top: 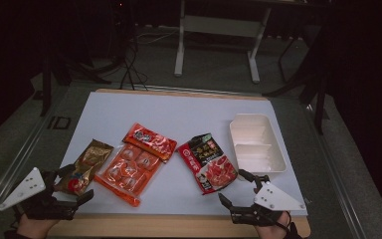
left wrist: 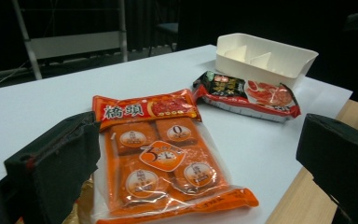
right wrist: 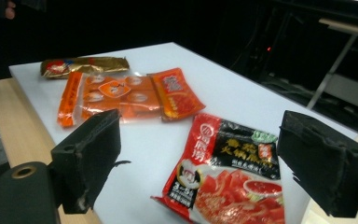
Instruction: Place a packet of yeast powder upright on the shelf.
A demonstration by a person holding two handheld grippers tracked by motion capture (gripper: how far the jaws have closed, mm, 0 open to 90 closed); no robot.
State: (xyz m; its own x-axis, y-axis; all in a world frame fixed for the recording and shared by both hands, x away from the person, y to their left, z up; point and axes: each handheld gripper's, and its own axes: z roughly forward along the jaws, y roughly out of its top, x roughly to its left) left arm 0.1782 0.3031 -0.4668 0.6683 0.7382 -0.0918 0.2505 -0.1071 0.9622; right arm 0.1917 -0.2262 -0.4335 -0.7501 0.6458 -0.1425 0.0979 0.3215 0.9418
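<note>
Orange packet (top: 134, 162), red-and-black packet (top: 208, 162), gold packet (top: 85, 166), white tray (top: 256, 144)

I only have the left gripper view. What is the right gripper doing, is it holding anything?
Observer: No. The right gripper is open and empty near the table's front edge, just short of the red-and-black packet.
Operator: Anything lying beyond the orange packet on its far side from the tray?
Observer: Yes, a gold packet lies beside the orange packet, its near end by the open tongs of the left gripper.
Operator: Is there something in the white tray?
Observer: From above, the white tray looks empty in all its compartments.
</note>
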